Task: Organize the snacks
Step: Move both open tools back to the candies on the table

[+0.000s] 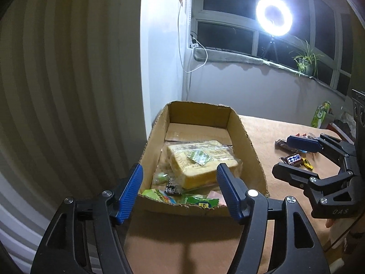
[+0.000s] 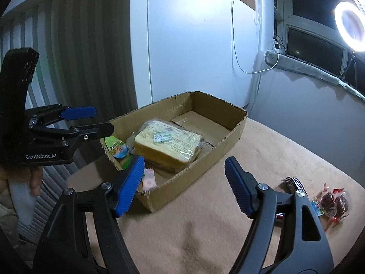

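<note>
An open cardboard box point(image 1: 198, 114) point(image 2: 194, 178) sits on the beige table. It holds a wrapped bread loaf point(image 1: 200, 162) point(image 2: 168, 141), green snack packs point(image 1: 200, 202) point(image 2: 116, 147) and a pink packet point(image 2: 149, 181). My left gripper point(image 1: 180, 171) point(image 2: 101, 118) hovers open over the box's near end, with nothing between its blue pads. My right gripper point(image 2: 184, 162) point(image 1: 282, 155) is open too and also holds nothing. It stands beside the box's right wall, above the tabletop. Loose on the table to the right lie a Snickers bar point(image 1: 294, 158) point(image 2: 294, 182), a yellow candy point(image 1: 306, 163) and red-wrapped dark snacks point(image 2: 335, 203).
A lit ring light point(image 1: 273, 16) on a tripod and a potted plant point(image 1: 305, 61) stand on the windowsill behind. A green carton point(image 1: 320, 114) stands at the table's far right. A slatted wall runs along the left. A person's hand point(image 2: 34, 178) grips the left tool.
</note>
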`<state>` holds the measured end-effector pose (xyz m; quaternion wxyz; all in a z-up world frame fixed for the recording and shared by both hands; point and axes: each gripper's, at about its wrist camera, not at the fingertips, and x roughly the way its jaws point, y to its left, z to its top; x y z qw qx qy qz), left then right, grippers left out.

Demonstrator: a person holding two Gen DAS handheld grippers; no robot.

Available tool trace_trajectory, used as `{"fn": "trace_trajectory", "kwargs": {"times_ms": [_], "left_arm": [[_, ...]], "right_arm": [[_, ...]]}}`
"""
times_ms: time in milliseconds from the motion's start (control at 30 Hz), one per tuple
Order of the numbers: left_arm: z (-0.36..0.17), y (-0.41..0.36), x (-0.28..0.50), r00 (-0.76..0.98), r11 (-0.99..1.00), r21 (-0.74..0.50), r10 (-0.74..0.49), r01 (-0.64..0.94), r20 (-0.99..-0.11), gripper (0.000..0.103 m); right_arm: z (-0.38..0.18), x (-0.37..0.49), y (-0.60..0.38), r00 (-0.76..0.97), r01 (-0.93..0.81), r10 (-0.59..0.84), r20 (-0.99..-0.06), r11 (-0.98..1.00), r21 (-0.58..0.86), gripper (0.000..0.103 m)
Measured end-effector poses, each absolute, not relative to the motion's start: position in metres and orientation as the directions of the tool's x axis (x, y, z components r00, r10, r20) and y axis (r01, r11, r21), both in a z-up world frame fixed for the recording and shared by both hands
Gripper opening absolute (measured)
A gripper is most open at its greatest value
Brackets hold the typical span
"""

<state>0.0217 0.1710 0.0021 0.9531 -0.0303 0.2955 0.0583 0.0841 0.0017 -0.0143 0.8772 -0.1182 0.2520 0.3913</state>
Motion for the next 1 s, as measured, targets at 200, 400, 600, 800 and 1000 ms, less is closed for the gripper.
{"fn": "trace_trajectory", "kwargs": {"times_ms": [200, 400, 600, 800, 1000], "left_arm": [[0.009, 0.149, 0.024, 0.823, 0.996, -0.012, 0.068, -0.090, -0.564, 0.067], [0.012, 0.112, 0.030, 0.829, 1.000, -0.009, 0.009, -0.017, -0.560, 0.073], [0.012, 0.069, 0.040, 0.821, 0.997, 0.003, -0.060, 0.075, -0.567, 0.073], [-0.001, 0.023, 0.056, 0.783, 0.983, -0.012, -0.152, 0.182, -0.603, 0.073], [-0.026, -0.017, 0.073, 0.715, 0.963, -0.041, -0.225, 0.265, -0.662, 0.073]], "right_arm": [[-0.016, 0.084, -0.014, 0.576, -0.731, 0.619, -0.534, 0.682, 0.002, 0.076], [-0.024, 0.090, -0.044, 0.594, -0.699, 0.587, -0.550, 0.715, 0.007, 0.084], [-0.032, 0.102, -0.088, 0.629, -0.642, 0.539, -0.561, 0.767, 0.017, 0.084], [-0.042, 0.125, -0.146, 0.638, -0.573, 0.480, -0.602, 0.818, 0.045, 0.084], [-0.057, 0.148, -0.192, 0.614, -0.519, 0.426, -0.665, 0.852, 0.067, 0.084]]}}
